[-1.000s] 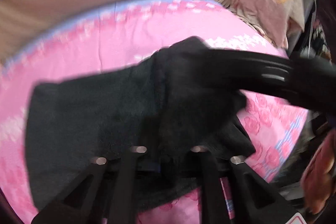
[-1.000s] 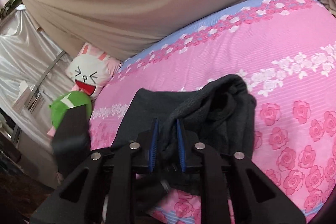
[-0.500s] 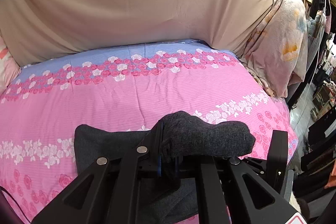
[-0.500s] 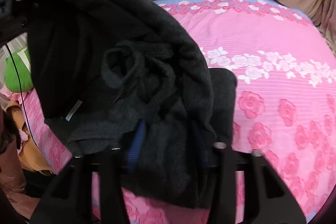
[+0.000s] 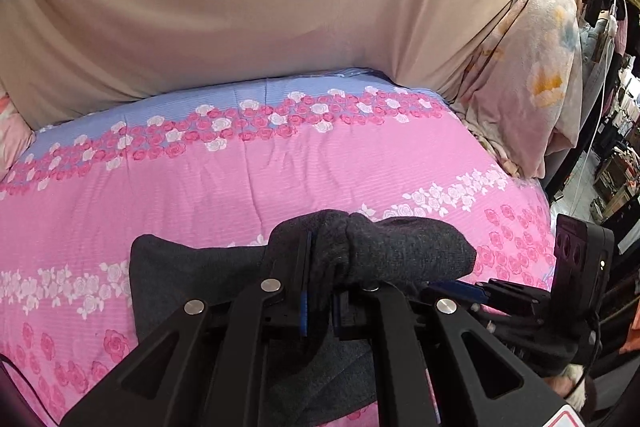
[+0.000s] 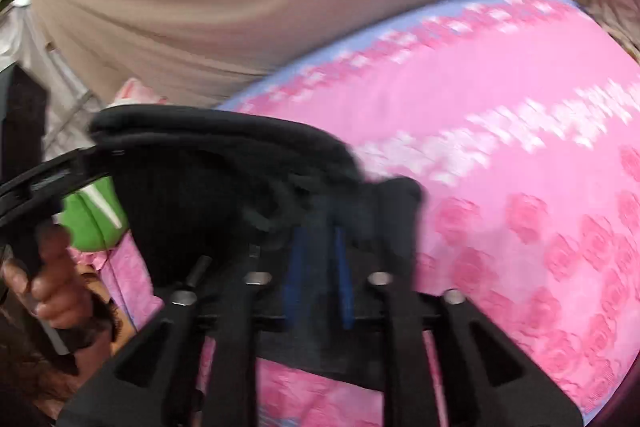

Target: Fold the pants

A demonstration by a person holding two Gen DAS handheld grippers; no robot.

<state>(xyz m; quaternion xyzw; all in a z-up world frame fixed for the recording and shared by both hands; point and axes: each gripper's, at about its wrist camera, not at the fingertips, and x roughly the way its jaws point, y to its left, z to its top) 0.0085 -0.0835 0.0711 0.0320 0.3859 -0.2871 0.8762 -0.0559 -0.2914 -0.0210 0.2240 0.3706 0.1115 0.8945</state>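
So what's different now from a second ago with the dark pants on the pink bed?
The left gripper, shut on the pants, has lifted its bunch off the pink bedspread. The right gripper, which was pinching the cloth, is opening, with cloth between its jaws. The bedspread and the beige sheet behind are as before.

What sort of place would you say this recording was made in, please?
Most likely a bedroom at home. The dark pants lie on a bed with a pink rose-print sheet, a floral pillow sits at its corner, and a green plush toy rests beside it.
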